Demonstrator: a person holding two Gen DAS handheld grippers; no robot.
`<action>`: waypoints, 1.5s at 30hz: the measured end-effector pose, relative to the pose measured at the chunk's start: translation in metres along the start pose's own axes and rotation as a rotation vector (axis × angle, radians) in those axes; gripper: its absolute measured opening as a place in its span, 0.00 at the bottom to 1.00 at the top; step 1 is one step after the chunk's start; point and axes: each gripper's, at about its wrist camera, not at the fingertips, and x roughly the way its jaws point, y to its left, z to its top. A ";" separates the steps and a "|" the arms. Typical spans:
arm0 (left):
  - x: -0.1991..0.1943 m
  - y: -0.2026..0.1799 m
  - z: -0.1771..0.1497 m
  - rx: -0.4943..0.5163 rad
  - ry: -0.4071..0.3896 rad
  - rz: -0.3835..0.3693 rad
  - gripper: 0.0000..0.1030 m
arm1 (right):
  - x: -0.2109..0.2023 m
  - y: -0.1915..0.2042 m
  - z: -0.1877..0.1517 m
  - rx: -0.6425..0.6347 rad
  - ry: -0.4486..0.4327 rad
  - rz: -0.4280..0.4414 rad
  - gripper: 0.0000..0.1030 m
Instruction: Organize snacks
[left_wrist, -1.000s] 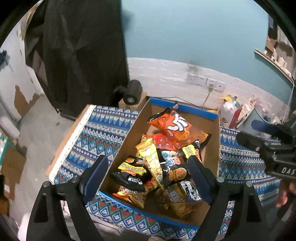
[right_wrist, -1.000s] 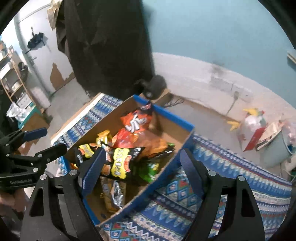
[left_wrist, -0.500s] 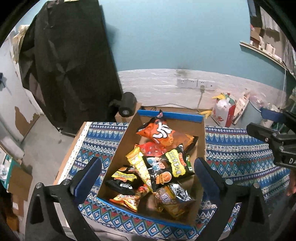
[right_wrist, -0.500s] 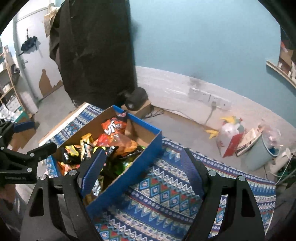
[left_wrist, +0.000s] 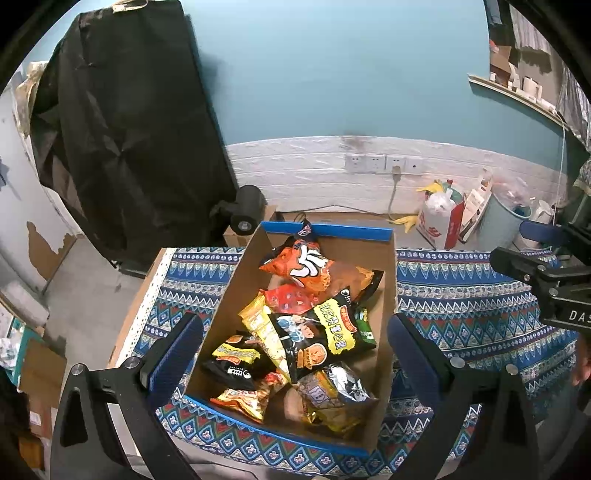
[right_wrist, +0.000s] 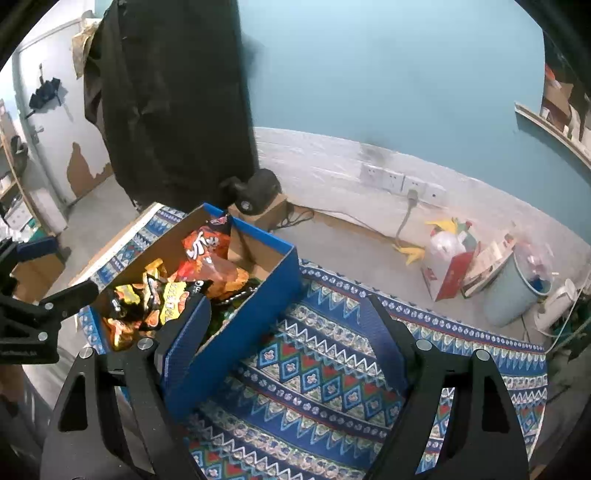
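An open cardboard box with a blue rim (left_wrist: 325, 230) stands on a table covered by a blue patterned cloth (left_wrist: 461, 295). Several snack bags lie loose in it: an orange bag (left_wrist: 299, 262) at the far end, a black-and-yellow bag (left_wrist: 325, 339) in the middle, a black bag (left_wrist: 232, 363) and a silver-gold bag (left_wrist: 332, 391) near the front. My left gripper (left_wrist: 293, 350) hovers above the box, open wide, nothing between its fingers. My right gripper (right_wrist: 288, 332) is open over the cloth (right_wrist: 314, 369), just right of the box's blue wall (right_wrist: 251, 317), and holds nothing.
A tall shape draped in black (left_wrist: 129, 129) stands behind the table's left end. A black cylinder (left_wrist: 245, 210) sits on a small carton behind the box. On the floor at the right are a red-and-white bag (left_wrist: 439, 221) and a grey bin (left_wrist: 498, 221). The table's left edge (left_wrist: 136, 317) is near.
Both grippers have drawn back and up from the box, which looks smaller. The left jaws have widened. The right view has swung right, so the box sits at its left.
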 end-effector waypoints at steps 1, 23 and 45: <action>0.000 -0.001 0.000 0.003 0.000 0.001 0.98 | 0.000 -0.001 0.000 0.000 0.001 0.000 0.79; 0.002 -0.004 -0.002 0.002 0.027 0.002 0.98 | 0.006 0.002 -0.003 -0.019 0.022 -0.007 0.80; 0.001 -0.005 -0.003 -0.023 0.044 -0.006 0.98 | 0.005 0.000 -0.006 -0.025 0.024 -0.007 0.80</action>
